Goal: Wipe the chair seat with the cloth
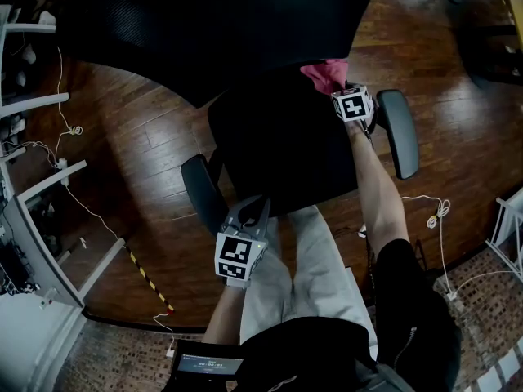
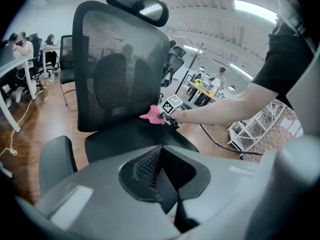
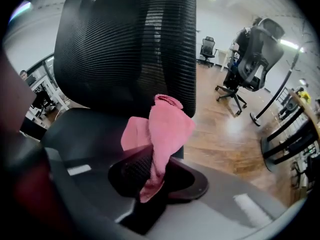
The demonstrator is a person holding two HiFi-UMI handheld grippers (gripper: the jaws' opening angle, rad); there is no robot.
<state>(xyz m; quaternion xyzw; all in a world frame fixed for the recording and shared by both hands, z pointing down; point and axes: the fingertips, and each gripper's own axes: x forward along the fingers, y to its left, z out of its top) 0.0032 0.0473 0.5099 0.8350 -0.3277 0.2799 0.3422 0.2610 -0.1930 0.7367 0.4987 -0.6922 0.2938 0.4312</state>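
The black office chair fills the middle of the head view, its seat (image 1: 278, 149) under a mesh backrest (image 1: 212, 23). My right gripper (image 1: 341, 88) is at the seat's back right corner, shut on a pink cloth (image 1: 325, 76) that bunches against the foot of the backrest. In the right gripper view the cloth (image 3: 162, 129) hangs out of the right gripper (image 3: 150, 176) over the seat (image 3: 85, 129). My left gripper (image 1: 255, 209) hovers at the seat's front edge, shut and holding nothing. The left gripper view looks across the seat (image 2: 130, 139) to the cloth (image 2: 152, 115).
Grey armrests stand on either side of the seat, right (image 1: 398, 133) and left (image 1: 202, 193). The floor is wood, with cables (image 1: 437, 215) and a striped strip (image 1: 147, 278) on it. White desk frames (image 1: 33, 211) line the left. Another office chair (image 3: 252, 64) stands behind, and people sit at desks (image 2: 22, 46).
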